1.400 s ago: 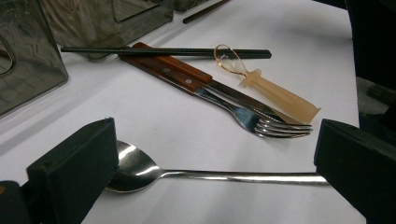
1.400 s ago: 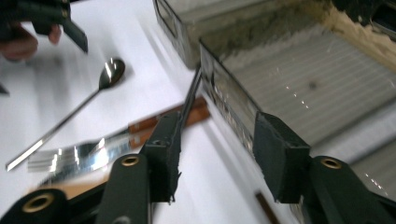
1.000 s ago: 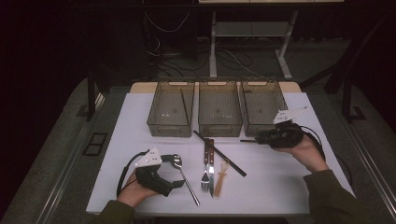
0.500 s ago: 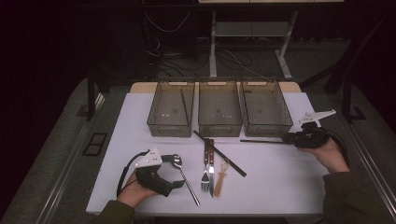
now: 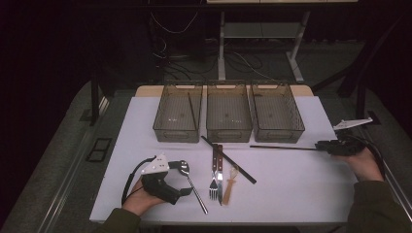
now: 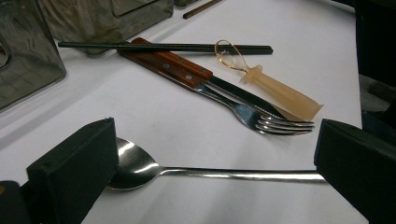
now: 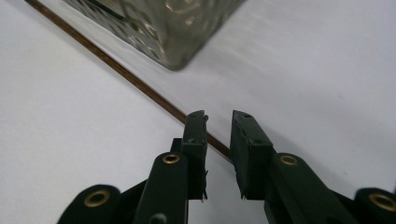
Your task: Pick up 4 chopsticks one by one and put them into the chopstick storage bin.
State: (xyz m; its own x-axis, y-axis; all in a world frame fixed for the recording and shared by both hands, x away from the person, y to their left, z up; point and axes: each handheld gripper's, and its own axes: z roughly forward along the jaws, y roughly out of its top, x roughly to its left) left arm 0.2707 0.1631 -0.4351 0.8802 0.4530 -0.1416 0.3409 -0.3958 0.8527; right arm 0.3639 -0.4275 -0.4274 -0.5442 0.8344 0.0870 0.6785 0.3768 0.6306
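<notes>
I am risking the brown chopstick (image 7: 140,88) slipping out and rolling on the worktop (image 5: 291,179), because my right tool (image 7: 219,116) is only straddling its thin end. That tool has just been narrowing, a small gap remaining, pads probably not pinching yet. The chopstick is lying toward nine o'clock, at the right bin's (image 5: 277,114) foot. My left tool (image 6: 210,154) is gaping around the spoon (image 6: 140,168).

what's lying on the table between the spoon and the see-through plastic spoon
A fork and a knife with wooden handles lie side by side between the spoon and the plastic spoon, as seen in the high view.
</notes>
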